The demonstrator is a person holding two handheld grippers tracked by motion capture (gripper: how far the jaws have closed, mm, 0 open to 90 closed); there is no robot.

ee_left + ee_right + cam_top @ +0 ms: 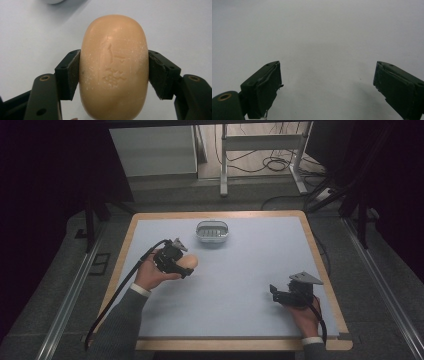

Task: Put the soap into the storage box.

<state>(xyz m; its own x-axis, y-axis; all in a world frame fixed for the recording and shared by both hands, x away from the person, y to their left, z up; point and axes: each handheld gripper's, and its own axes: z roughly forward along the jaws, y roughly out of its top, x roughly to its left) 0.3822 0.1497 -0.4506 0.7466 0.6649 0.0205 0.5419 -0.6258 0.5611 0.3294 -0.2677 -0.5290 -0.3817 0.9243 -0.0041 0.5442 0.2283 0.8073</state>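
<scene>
Clamping soap bar (113,67) — left hand-held gripper (113,75), above table (240,285)

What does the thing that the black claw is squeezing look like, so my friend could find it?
Start at the pale blue table, then find the left gripper on its left side. Its jaws squeeze a bar of soap from both sides. It is smooth, oval and peach-coloured, unlike the white ribbed soap dish farther back.

I'm working in a lab: a wood-edged table (320,265) at centre, metal stand legs (223,165) and loose cables (272,164) at the top.
</scene>
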